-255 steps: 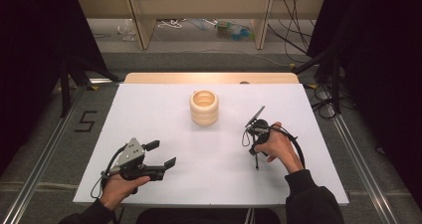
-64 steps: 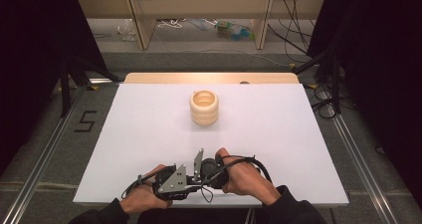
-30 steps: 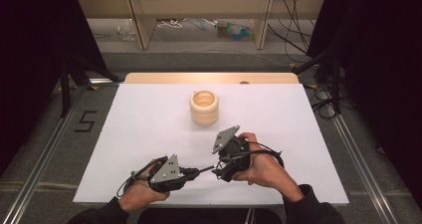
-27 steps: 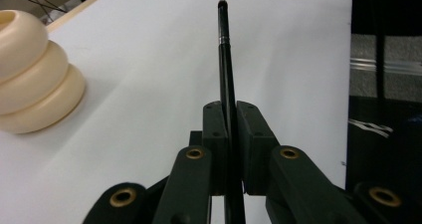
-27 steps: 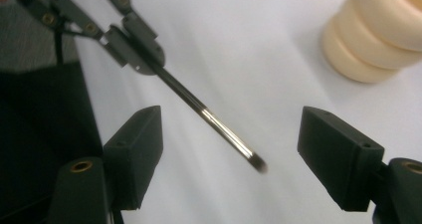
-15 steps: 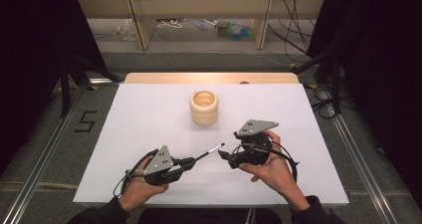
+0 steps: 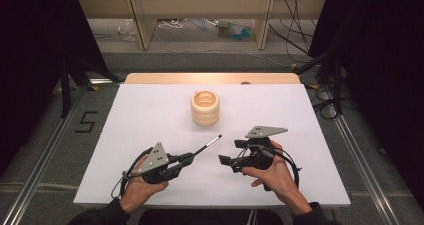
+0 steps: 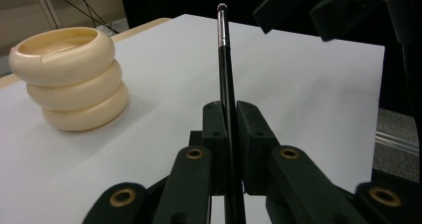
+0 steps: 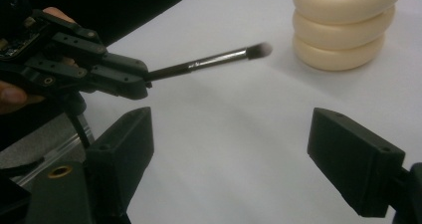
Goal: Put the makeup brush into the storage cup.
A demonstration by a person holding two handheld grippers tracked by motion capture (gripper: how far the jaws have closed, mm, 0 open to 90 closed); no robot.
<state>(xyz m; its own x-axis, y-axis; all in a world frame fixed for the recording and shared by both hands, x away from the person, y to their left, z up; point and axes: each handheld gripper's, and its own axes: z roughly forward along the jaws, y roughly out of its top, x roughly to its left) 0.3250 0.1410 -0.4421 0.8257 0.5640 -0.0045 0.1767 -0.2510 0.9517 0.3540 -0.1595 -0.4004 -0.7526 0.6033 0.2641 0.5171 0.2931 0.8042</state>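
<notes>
Two tools are hovering over the white desk (image 7: pixel 300 115), both on the person's side of the cream ring-shaped holder (image 7: pixel 205 107), which is standing upright toward the far middle of the desk. The left tool (image 7: pixel 186 159) is sitting nearer the person than the holder and a little to its left, and its jaws are clamping tight on the black handle of a thin make-up brush (image 7: pixel 207 146). In the left gripper view the brush (image 8: pixel 222 59) is running straight out between the closed jaws, its tip pointing past the holder (image 8: pixel 69 79), which is standing to one side and well apart from it. The brush is being held clear of the desk, slanting up toward the holder, with its pale bristle tip falling short of the holder and to the right of it.

The right tool (image 7: pixel 226 161) is sitting nearer the person than the holder and to its right, aimed toward the left tool, and its jaws have just been opening; they are standing wide with nothing between them. In the right gripper view the brush (image 9: pixel 209 62) is lying ahead of the spread jaws, apart from them, with the holder (image 9: pixel 343 25) beyond its soft tip.
</notes>
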